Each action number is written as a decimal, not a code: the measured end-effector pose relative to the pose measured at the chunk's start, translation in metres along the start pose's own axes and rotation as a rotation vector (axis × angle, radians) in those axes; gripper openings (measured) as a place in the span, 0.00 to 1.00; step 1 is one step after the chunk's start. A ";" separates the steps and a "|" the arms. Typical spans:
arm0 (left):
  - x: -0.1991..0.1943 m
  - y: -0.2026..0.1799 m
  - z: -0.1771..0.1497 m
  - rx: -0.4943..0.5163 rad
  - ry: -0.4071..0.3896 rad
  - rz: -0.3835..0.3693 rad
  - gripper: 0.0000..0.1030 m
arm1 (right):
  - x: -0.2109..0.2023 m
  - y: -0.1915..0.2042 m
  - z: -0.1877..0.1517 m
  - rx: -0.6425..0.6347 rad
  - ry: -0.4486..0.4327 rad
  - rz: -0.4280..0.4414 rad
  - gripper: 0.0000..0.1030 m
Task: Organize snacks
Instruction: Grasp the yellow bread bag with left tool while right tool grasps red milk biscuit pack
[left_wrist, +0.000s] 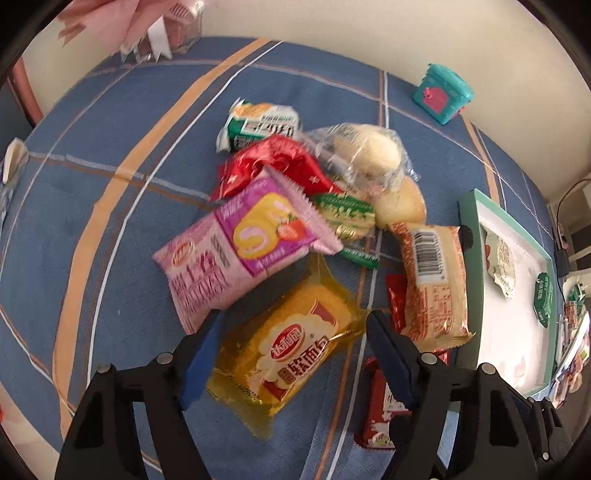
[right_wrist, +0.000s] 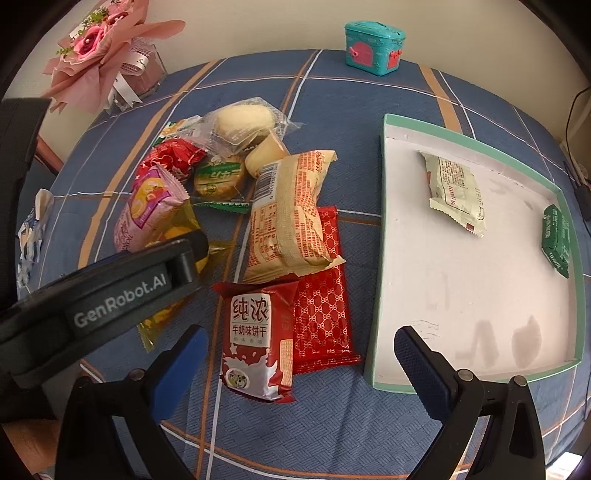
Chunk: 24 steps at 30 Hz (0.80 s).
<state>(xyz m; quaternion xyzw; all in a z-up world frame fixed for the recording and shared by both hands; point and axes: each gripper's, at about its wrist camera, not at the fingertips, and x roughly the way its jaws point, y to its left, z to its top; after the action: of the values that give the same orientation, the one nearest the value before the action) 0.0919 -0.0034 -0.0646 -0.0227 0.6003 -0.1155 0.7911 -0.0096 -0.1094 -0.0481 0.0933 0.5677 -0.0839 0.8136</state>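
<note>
- While both claws hang over it, the counter (right_wrist: 332, 424) under its blue plaid cloth carries everything in sight.
- At the right side of the cloth sits a shallow box (right_wrist: 476, 140) with a teal rim and a white floor; a pale packet (right_wrist: 456, 192) lies near its far end and a green packet (right_wrist: 556, 240) against its right wall.
- Left of the box, the snack pile spreads across the middle of the cloth, well apart from the far edge.
- A pink bouquet (right_wrist: 99, 51) stands at the far left corner, a small teal toy box (right_wrist: 373, 48) at the far edge.
- In the pile, a pink strawberry roll packet (left_wrist: 236, 247) lies partly over the yellow bread packet (left_wrist: 291, 354); a beige barcoded packet (left_wrist: 432, 284) lies to the right of them, over a red patterned packet (right_wrist: 325, 314).
- Nearest the right claw lies a red-and-white milk biscuit packet (right_wrist: 255, 339).
- The left claw (left_wrist: 291, 347) is half spread, one blue pad on each side of the yellow bread packet; I cannot tell whether the pads press it.
- The right claw (right_wrist: 299, 354) hangs wide apart, holding nothing, above the biscuit packet and the box's near corner.
</note>
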 end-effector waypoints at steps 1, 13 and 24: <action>0.000 0.001 -0.001 -0.007 0.010 0.003 0.71 | -0.001 0.001 0.000 -0.003 -0.002 0.001 0.99; 0.003 0.011 -0.006 -0.058 0.050 0.011 0.60 | 0.003 0.018 -0.004 -0.070 0.010 -0.005 0.80; 0.023 0.006 -0.007 -0.042 0.085 0.045 0.60 | 0.020 0.037 -0.013 -0.117 0.046 -0.029 0.63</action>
<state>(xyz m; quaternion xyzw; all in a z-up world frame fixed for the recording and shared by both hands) 0.0920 -0.0016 -0.0891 -0.0207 0.6361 -0.0863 0.7665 -0.0050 -0.0708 -0.0694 0.0391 0.5914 -0.0602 0.8032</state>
